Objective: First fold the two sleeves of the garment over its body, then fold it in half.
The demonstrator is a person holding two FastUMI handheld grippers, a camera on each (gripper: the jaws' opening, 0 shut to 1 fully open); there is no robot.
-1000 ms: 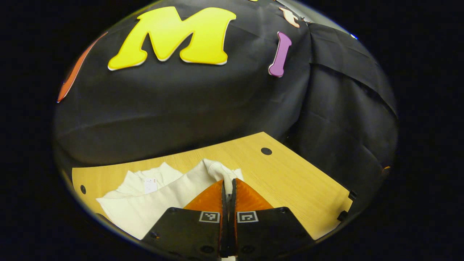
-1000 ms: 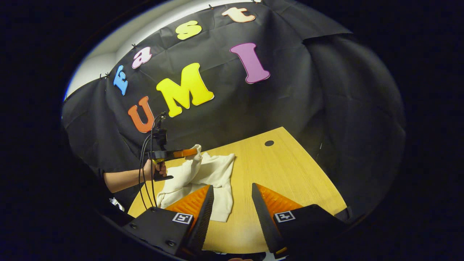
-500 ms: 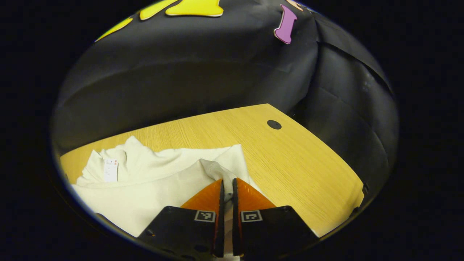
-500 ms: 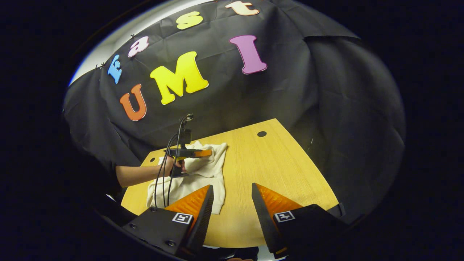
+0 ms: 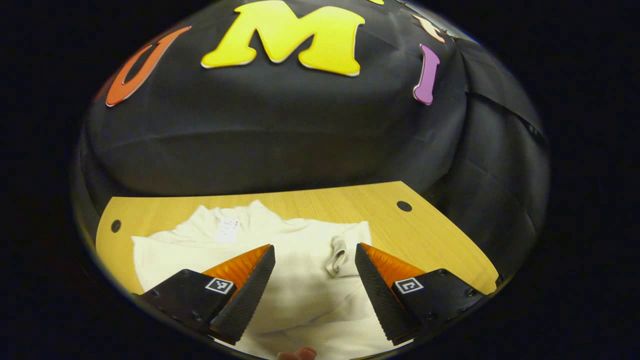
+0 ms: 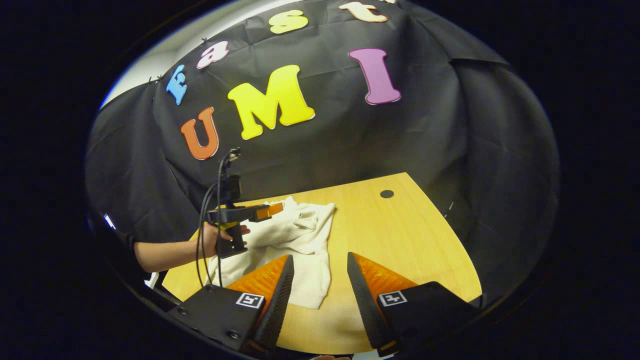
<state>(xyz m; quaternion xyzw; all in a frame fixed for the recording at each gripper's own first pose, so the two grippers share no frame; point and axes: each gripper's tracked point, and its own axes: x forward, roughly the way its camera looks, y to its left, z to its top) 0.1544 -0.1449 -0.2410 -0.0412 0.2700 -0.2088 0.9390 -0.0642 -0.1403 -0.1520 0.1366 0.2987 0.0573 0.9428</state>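
Left gripper [image 5: 315,285]: parted, empty, so the ribbed cuff [image 5: 338,256] is left lying on the cream knitted garment [image 5: 300,295].
Right gripper [image 6: 316,295]: parted, empty, held near.

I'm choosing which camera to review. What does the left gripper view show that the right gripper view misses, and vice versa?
Left gripper view: the left gripper, jaws open, over the garment; its neck label and a sleeve cuff lying on the body. Right gripper view: the right gripper, jaws open, and a hand holding the left gripper above the cloth. Both: the garment on the wooden table.
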